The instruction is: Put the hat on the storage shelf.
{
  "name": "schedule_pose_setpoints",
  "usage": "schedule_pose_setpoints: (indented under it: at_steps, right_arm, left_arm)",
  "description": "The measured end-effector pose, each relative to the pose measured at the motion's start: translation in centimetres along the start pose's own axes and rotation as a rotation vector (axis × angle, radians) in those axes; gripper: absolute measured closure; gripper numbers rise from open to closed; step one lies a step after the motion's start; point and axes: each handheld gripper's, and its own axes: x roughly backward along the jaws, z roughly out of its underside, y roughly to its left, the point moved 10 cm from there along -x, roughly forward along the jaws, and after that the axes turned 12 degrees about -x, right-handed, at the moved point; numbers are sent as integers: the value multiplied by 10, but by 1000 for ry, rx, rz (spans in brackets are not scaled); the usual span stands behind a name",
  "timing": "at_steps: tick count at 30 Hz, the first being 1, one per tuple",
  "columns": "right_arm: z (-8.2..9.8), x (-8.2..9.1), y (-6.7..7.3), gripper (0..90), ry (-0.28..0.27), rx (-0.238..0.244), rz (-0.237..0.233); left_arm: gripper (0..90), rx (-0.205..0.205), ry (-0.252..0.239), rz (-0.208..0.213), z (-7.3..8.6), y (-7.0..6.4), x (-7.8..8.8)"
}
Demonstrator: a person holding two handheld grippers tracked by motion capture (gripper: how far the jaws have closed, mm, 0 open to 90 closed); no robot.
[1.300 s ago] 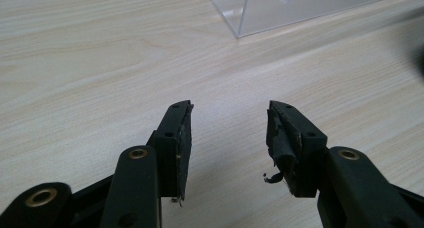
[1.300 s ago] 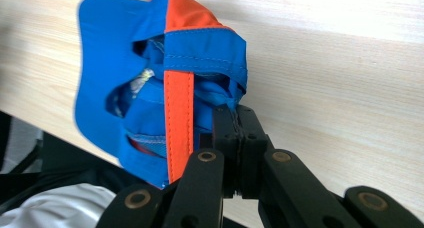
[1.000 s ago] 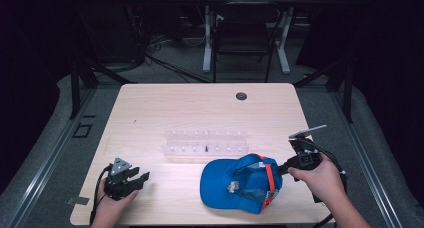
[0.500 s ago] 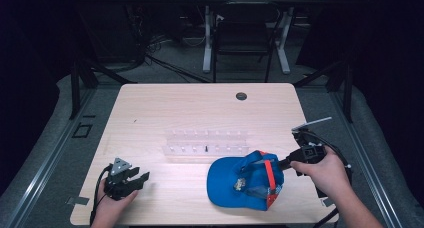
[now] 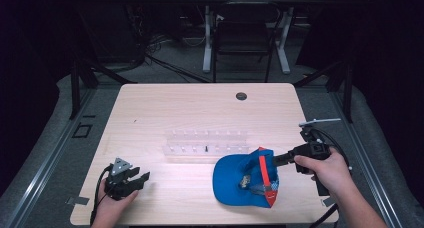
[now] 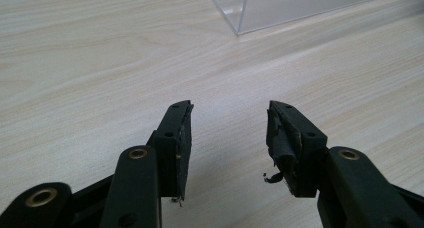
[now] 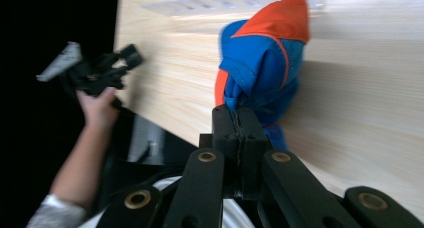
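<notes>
Blue fabric cap with orange trim (image 5: pixel 244 178) is sliding toward 3 o'clock since the earlier frame, dragged by the right gripper (image 5: pixel 278 159), jaws clenched on its edge. Repositioning under way, likely. Left gripper (image 5: pixel 141 178) is idling at 9 o'clock, released, empty, short of the clear plastic rack (image 5: pixel 206 144).

black tongs (image 6: pixel 229 138) — brass rivets, grey sleeve cuff (image 7: pixel 55 213)

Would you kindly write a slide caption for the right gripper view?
Right tool shut on blue-and-orange cap above the table; left tool beyond.
</notes>
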Motion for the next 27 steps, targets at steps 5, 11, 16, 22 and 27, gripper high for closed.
schedule_pose_setpoints:
  at_steps: [5, 11, 16, 22, 27]
  right_arm:
    - [3, -1, 10, 896, 18, 7, -92]
    - [2, 3, 29, 897, 14, 14, -163]
    - [1, 8, 50, 897, 1, 44, -214]
    - [-2, 5, 76, 897, 12, 66, -271]
    - [-3, 1, 92, 897, 23, 82, -299]
  left_arm:
    - [534, -1, 0, -1, 0, 0, 0]
    - [533, -5, 2, 4, 0, -1, 0]
    - [533, -2, -2, 1, 0, -1, 0]
    - [533, -2, -4, 3, -1, -1, -1]
    - [533, -8, -2, 1, 0, 0, 0]
